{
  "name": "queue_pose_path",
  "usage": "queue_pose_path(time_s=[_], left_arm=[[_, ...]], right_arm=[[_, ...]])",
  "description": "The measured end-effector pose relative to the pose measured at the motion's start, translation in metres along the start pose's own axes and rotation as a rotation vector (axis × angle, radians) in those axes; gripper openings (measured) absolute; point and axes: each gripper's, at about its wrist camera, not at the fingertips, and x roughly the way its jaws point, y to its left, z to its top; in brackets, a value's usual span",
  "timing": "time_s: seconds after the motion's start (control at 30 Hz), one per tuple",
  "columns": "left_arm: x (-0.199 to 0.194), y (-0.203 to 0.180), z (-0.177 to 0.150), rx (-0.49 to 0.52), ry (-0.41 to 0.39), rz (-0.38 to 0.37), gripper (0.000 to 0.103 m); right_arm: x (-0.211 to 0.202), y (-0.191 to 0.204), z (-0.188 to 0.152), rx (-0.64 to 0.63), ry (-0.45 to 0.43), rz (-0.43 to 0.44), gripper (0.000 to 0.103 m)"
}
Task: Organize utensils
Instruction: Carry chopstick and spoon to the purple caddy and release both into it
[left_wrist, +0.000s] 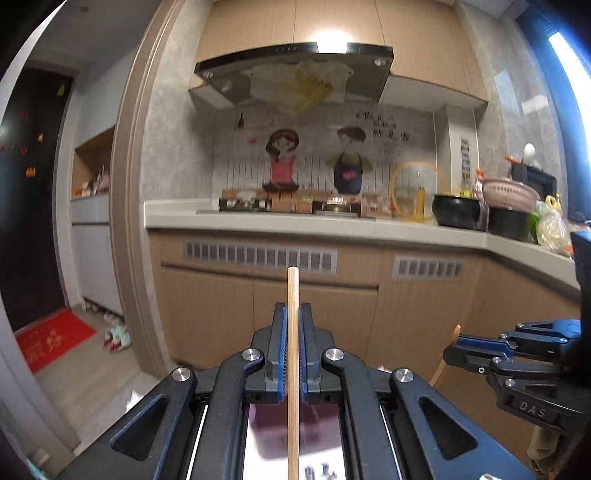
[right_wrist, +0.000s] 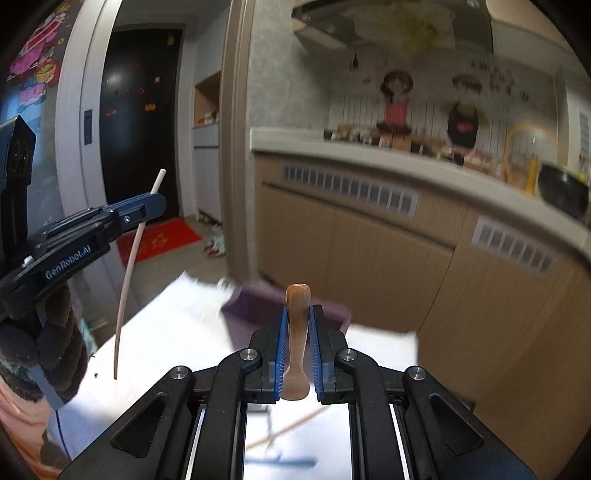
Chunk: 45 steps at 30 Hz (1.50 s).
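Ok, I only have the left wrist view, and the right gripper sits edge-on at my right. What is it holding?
Observer: The right gripper is shut on a brown wooden handle with a rounded top, standing upright between its pads.
Operator: And my chopstick runs out of my picture at the bottom. Is its lower end touching anything?
Observer: It does not look like it. Most of the chopstick hangs below the left gripper, and its lower tip appears free above a white cloth.
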Motion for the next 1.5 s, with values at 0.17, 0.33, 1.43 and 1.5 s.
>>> queue_pose_path(time_s=[0.17, 0.33, 1.43, 1.5], left_arm=[[0.048, -0.002, 0.027, 0.01, 0.0, -0.052, 0.004], [0.098, 0.006, 0.028, -0.026, 0.033, -0.106, 0.004], [0.165, 0.045, -0.056, -0.094, -0.072, -0.002, 0.005], [0.166, 0.044, -0.051, -0.089, -0.072, -0.006, 0.005]], right_arm=[[0.012, -0.014, 0.042, -0.011, -0.051, -0.026, 0.013], [0.05, -0.03, 0.063, -0.025, -0.042, -0.041, 0.013], [0.202, -0.022, -0.038, 0.023, 0.3, 0.051, 0.013], [0.202, -0.023, -0.037, 0.032, 0.298, 0.054, 0.013]])
